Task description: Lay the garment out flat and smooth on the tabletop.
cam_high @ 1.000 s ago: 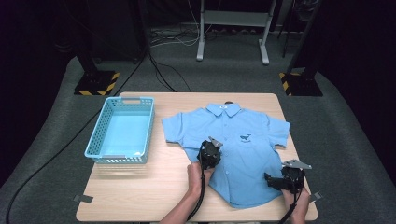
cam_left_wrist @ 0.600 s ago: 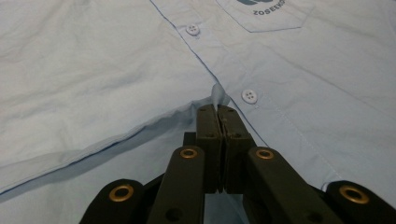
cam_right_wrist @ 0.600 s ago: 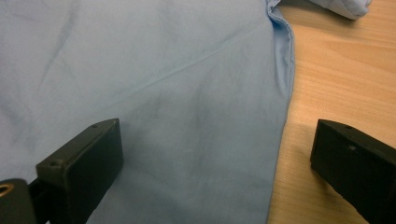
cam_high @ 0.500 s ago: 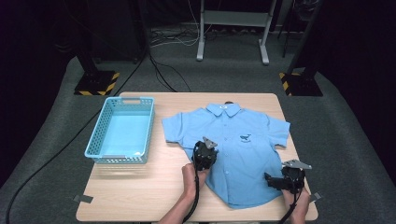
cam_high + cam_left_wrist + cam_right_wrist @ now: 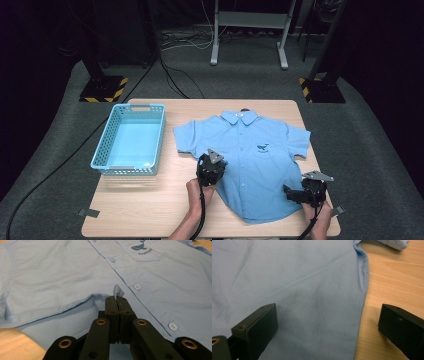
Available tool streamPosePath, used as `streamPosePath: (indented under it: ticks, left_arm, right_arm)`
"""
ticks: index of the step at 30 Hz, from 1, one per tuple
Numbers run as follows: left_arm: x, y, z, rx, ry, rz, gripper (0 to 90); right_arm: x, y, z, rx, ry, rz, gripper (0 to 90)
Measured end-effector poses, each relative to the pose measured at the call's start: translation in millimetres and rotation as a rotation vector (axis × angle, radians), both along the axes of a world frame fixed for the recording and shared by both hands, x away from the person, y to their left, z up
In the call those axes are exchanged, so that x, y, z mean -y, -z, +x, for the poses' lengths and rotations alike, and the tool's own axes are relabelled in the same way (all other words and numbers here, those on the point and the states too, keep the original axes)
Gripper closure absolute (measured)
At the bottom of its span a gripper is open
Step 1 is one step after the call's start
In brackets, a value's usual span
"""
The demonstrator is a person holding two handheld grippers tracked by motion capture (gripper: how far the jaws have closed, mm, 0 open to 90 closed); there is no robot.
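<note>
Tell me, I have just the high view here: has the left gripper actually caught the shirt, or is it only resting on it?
Observer: Caught. In the left gripper view, the left gripper has its jaws shut on a pinch of shirt fabric poking up between the tips.
Operator: Where on the shirt?
Observer: Beside the button placket, by a fold.
Operator: And the right gripper?
Observer: The right gripper is open, one jaw over the fabric, the other over bare table, straddling the shirt's side edge.

A dark whale logo [image 5: 140, 245] is showing on the shirt [image 5: 62, 272] pocket, with a line of small capitals under it; the letters are too blurred to be reading them with certainty.
</note>
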State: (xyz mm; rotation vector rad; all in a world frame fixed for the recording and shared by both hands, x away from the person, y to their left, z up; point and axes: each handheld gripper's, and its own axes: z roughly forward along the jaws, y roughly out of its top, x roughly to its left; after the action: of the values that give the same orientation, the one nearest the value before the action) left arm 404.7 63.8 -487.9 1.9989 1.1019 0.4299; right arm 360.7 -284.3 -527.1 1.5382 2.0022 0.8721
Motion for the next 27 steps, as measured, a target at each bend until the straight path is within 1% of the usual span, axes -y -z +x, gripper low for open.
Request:
streamPosePath:
  ticks: [6,12,16,21,23,27]
  left_arm:
    - [-6.5,-3.1,-7.2,0.014,0.001,-0.013,87.8]
    - [-12.1,-6.1,-18.5,0.033,0.01,-0.012,87.8]
    - [-18.3,-7.1,-26.0,0.043,0.007,-0.016,87.8]
    - [-27.5,-5.9,-33.3,0.034,-0.007,-0.022,87.9]
    - [-31.2,-4.8,-36.2,0.034,-0.013,-0.032,87.8]
    - [-38.5,-2.3,-42.4,0.034,-0.023,-0.039,87.8]
  right_arm:
    - [0.1,0.0,0.0,0.0,0.002,0.0,1.8]
    - [0.1,0.0,0.0,0.0,0.002,0.0,1.8]
    - [-0.1,0.0,0.0,0.0,0.002,-0.002,1.9]
    - [-0.1,0.0,0.0,0.0,0.002,-0.002,1.9]
    - [-0.2,0.0,0.0,0.0,0.003,-0.002,1.9]
    - [-0.2,0.0,0.0,0.0,0.003,-0.002,1.9]
